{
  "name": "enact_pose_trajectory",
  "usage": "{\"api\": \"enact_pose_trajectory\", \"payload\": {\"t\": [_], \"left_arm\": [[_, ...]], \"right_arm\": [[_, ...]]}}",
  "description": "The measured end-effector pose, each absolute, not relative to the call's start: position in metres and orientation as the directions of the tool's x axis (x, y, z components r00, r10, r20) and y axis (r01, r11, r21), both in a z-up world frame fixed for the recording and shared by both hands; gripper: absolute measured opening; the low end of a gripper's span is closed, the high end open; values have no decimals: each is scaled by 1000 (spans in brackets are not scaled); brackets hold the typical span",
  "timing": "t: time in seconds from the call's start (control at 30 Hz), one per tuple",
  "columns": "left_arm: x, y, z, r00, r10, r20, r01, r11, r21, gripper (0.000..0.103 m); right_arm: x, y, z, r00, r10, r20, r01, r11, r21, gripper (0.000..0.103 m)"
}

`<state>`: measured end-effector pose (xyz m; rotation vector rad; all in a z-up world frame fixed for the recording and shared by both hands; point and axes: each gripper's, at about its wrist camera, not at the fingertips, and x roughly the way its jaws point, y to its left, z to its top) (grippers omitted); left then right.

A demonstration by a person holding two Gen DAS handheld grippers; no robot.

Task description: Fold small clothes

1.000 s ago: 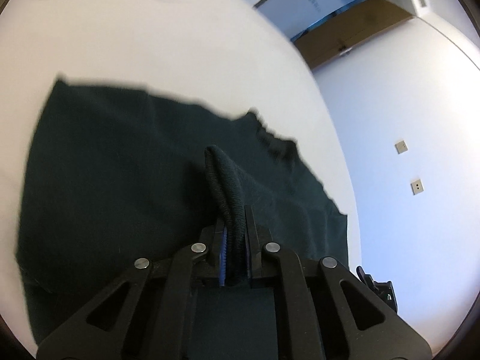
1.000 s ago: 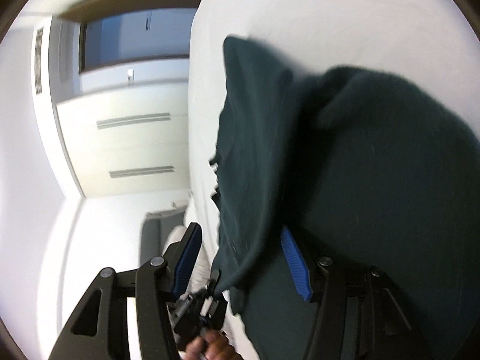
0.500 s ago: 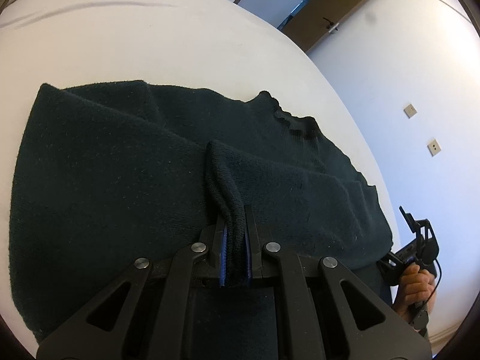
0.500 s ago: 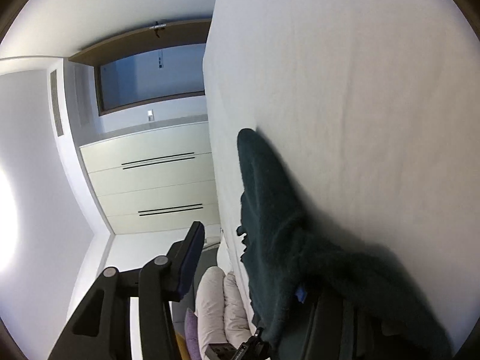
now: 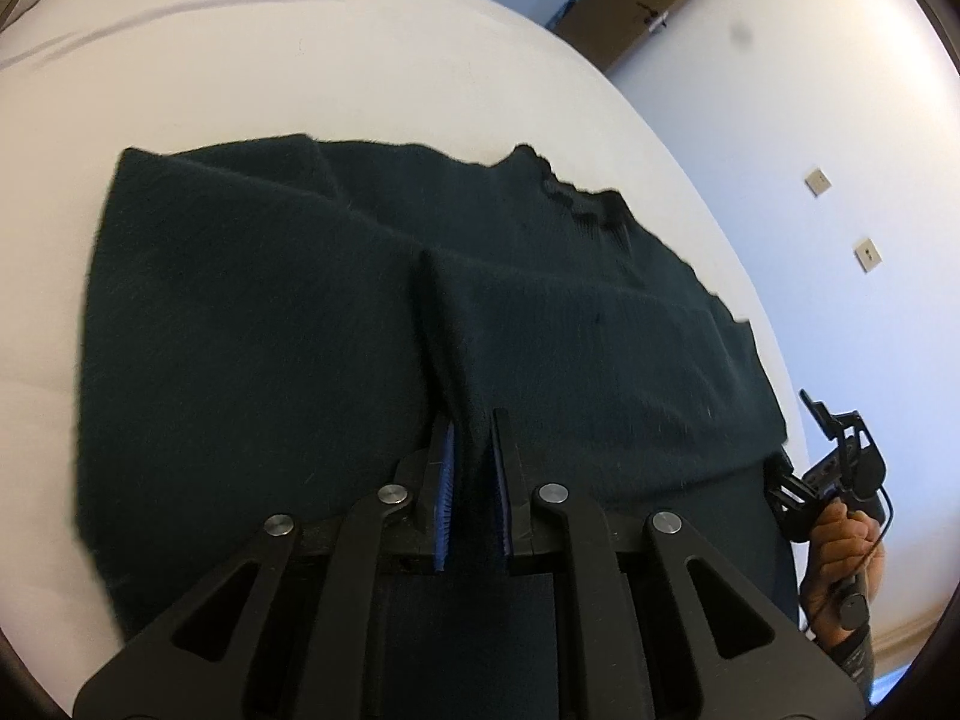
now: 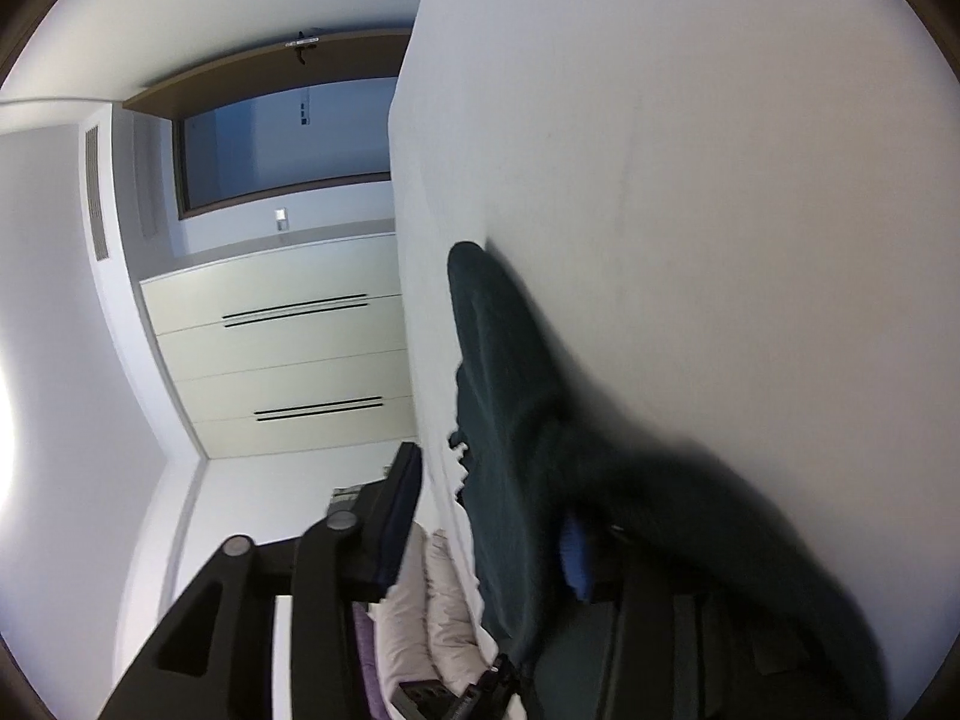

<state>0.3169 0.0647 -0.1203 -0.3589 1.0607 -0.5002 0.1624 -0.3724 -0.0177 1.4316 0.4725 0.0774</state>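
A dark green knitted sweater (image 5: 270, 330) lies spread on the white bed (image 5: 360, 60), with its collar at the far right. My left gripper (image 5: 473, 438) sits low at its near edge. Its jaws are opening, but the blue pads still hold a raised fold of the sweater. In the right wrist view the sweater (image 6: 510, 390) lies along the bed (image 6: 720, 180) and drapes over one finger of my right gripper (image 6: 489, 504). The other finger stands clear in the air, so the jaws are apart. A hand (image 5: 846, 546) holds that gripper's handle at the sweater's right edge.
White sheet stretches beyond the sweater on the far side. Off the bed are a pale wardrobe (image 6: 282, 354), pillows (image 6: 444, 612), a brown door (image 5: 630, 12) and wall sockets (image 5: 867, 255).
The sweater has dropped from hanging in front of the right camera to lying flat on the bed. The left gripper has sunk and rolled, its pinched fold lies lower, and its pads stand slightly wider.
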Motion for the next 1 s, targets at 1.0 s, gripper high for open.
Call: {"api": "enact_pose_trajectory", "payload": {"t": [1.0], "left_arm": [[294, 1, -126, 540, -365, -759, 366, 913, -179, 13]], "right_arm": [[255, -355, -4, 816, 470, -335, 171, 357, 918, 52]]}}
